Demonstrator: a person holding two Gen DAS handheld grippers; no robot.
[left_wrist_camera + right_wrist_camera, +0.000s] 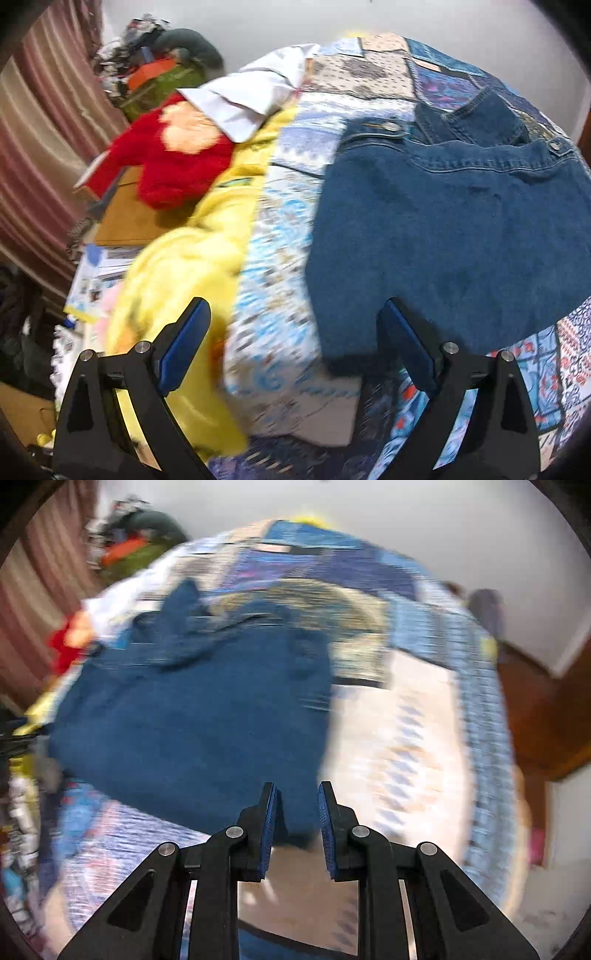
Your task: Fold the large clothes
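On the bed, denim laid out flat

Left wrist: left gripper (295,347) spread wide over the patchwork quilt (280,258), denim jacket (450,236) flat on it, yellow blanket (184,266) beside.
Right wrist: blurry; right gripper (297,812) partly apart, empty, at the jacket's near edge.

— What sort of place is shown?

— A bedroom in a home is indicated. A bed is covered by a patchwork quilt (280,258), and clothes are spread on it: a denim jacket (454,236), a yellow garment (192,258), a red sweater (173,166).

— What else is seen?

— A striped curtain (40,147) is hung at the left, and belongings are heaped against a plain white wall (277,22).
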